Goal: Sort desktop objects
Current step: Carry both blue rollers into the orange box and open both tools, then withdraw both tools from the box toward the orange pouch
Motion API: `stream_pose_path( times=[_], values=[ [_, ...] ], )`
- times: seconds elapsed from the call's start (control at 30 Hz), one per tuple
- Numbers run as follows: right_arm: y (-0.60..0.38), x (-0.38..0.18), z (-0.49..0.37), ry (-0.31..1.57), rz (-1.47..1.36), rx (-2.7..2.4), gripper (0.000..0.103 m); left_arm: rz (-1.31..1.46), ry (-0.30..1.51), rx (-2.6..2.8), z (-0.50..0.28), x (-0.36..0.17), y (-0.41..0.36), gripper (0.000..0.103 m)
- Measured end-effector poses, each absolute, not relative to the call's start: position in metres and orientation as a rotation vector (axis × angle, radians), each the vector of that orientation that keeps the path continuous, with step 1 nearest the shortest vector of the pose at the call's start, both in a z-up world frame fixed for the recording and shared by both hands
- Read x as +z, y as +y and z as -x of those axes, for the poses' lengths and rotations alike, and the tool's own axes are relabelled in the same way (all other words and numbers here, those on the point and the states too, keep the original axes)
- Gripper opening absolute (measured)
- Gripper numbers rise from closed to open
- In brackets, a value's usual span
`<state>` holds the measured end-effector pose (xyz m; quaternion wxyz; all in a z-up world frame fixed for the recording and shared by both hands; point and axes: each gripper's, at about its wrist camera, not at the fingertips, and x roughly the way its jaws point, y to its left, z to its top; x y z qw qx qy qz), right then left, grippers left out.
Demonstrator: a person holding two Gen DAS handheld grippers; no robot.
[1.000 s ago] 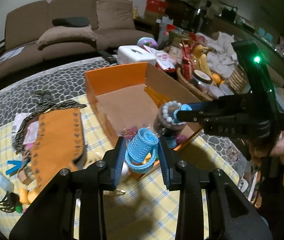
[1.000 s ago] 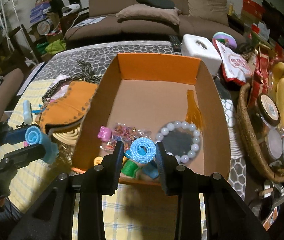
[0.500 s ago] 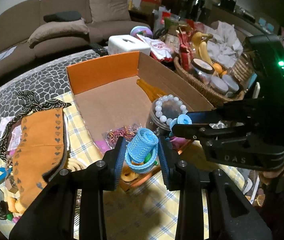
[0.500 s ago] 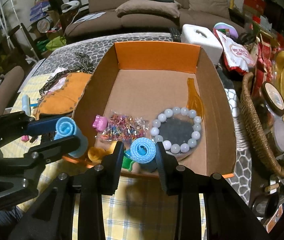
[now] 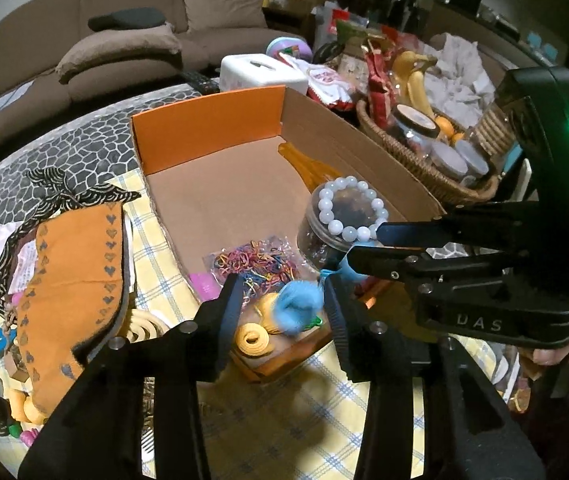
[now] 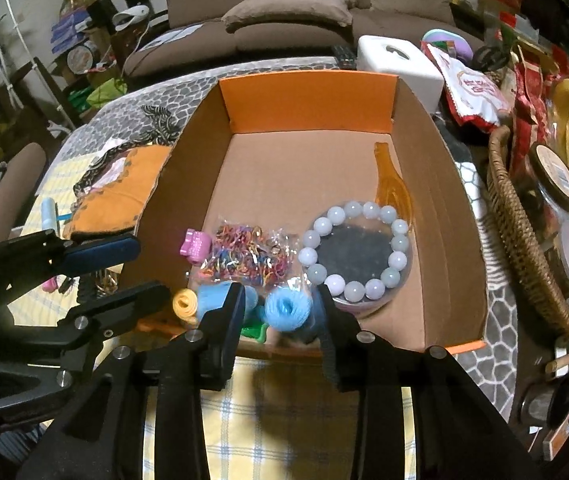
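An open cardboard box (image 6: 308, 92) with orange flaps stands on the table. In it lie a bag of coloured rubber bands (image 6: 244, 256), a bead bracelet on a round jar (image 6: 358, 248), a pink clip (image 6: 193, 246) and an orange shoehorn (image 6: 394, 188). My left gripper (image 5: 282, 304) is open; a blue roll (image 5: 298, 312), blurred, drops from between its jaws at the box's near edge. My right gripper (image 6: 280, 312) is open; a second blue roll (image 6: 286, 310) is loose between its fingers over the box's near corner. The first roll (image 6: 214, 300) shows there too.
An orange felt pouch (image 5: 72, 272) and small clutter lie on the yellow checked cloth to the left. A wicker basket (image 6: 524, 232) with jars and bananas stands right of the box. A white tissue box (image 6: 398, 64) stands behind it. A sofa is beyond the table.
Both grippers have opened and let go of their blue rolls, which fall into the box's near end. The left gripper moved closer to the box.
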<state>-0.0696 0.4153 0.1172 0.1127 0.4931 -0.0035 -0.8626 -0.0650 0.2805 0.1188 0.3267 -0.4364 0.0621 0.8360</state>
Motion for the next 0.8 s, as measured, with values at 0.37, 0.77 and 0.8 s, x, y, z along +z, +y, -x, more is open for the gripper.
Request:
stream_pose_path(
  times=[0.37, 0.77, 0.8],
  values=[
    [0.415, 0.129, 0.064, -0.039, -1.436, -2.555, 0.045, 1.144, 0.136, 2.227, 0.059, 0.127, 0.257, 0.053],
    [0.397, 0.141, 0.054, -0.056, -1.412, -2.564, 0.085, 1.148, 0.077, 2.315, 0.051, 0.146, 0.215, 0.103],
    [0.395, 0.142, 0.053, -0.054, -1.411, -2.565, 0.087, 1.147, 0.073, 2.321, 0.050, 0.147, 0.211, 0.103]
  ],
)
